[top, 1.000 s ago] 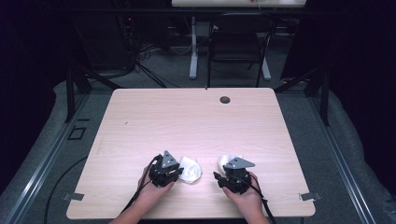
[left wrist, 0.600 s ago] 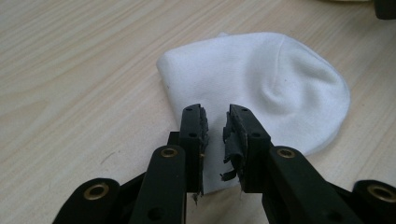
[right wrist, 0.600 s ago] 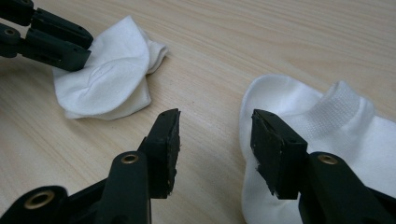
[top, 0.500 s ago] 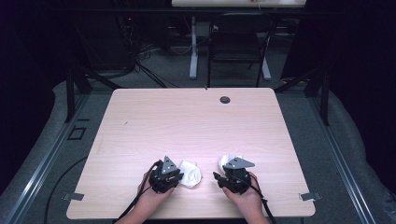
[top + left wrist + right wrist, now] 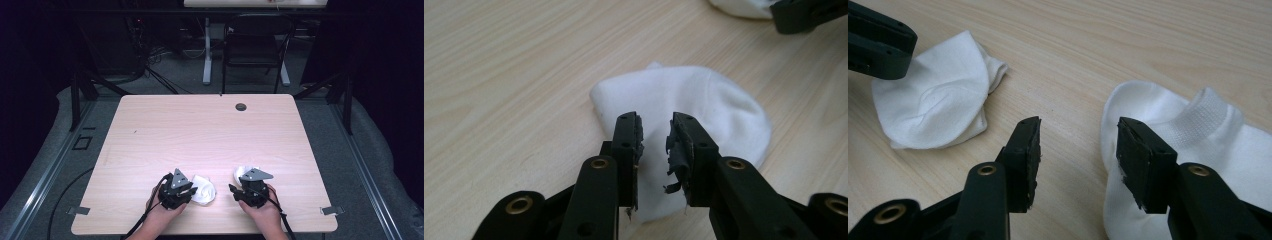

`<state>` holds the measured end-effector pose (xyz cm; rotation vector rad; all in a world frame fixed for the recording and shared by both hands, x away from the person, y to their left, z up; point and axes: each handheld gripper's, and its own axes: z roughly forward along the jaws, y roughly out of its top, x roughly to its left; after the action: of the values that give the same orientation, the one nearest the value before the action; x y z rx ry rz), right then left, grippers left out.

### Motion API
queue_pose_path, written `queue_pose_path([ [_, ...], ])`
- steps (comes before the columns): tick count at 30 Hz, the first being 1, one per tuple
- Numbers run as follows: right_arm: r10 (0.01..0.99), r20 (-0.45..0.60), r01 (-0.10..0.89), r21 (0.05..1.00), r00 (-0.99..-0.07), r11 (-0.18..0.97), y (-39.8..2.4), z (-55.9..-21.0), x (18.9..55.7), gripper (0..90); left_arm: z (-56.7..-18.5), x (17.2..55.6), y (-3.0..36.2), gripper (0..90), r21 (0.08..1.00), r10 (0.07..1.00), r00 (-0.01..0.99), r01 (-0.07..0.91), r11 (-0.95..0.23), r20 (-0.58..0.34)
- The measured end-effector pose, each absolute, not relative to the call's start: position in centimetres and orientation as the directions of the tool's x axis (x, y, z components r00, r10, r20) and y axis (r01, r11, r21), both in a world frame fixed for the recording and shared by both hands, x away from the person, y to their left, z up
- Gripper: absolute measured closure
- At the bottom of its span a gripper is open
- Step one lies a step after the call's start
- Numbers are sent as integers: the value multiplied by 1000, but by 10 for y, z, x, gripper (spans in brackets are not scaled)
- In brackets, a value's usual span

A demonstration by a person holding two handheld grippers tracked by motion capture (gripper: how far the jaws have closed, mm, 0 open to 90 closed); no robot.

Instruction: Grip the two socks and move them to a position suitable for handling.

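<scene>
L tool [image 5: 192, 189] sits at the near edge of the surface [image 5: 200, 130], jaws a little apart over the L sock [image 5: 694, 110]. The sock lies flat under and between the jaws; pads don't press it, and the jaws have just been opening a bit. Pad rubber looks frayed in the L gripper view. R tool [image 5: 243, 184] is near the same edge, well apart from the L one, jaws wide apart. R sock [image 5: 1218, 145] lies just beside and partly under its one jaw, cuff up, not clamped. Both socks white, flat on the surface, w/ bare wood between them. A small dark disc [image 5: 241, 106] sits near the far edge.
</scene>
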<state>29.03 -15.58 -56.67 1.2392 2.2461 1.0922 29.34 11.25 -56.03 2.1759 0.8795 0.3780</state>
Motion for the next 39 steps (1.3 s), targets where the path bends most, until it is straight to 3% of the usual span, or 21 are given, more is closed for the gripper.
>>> queue_pose_path([
  [17, 829, 59, 558, 766, -555, 319, -158, -565, 291, 519, -566, 295, 81, 724, 718, 650, 760, 458, -524, -10],
  [22, 830, 60, 559, 766, -555, 318, -158, -565, 291, 519, -574, 296, 79, 754, 708, 650, 760, 466, -531, -13],
  [29, 827, 60, 555, 768, -559, 320, -157, -565, 291, 519, -575, 296, 80, 863, 711, 657, 754, 470, -523, -14],
  [39, 827, 59, 553, 770, -560, 319, -155, -565, 290, 519, -563, 294, 88, 885, 739, 660, 750, 466, -486, -39],
])
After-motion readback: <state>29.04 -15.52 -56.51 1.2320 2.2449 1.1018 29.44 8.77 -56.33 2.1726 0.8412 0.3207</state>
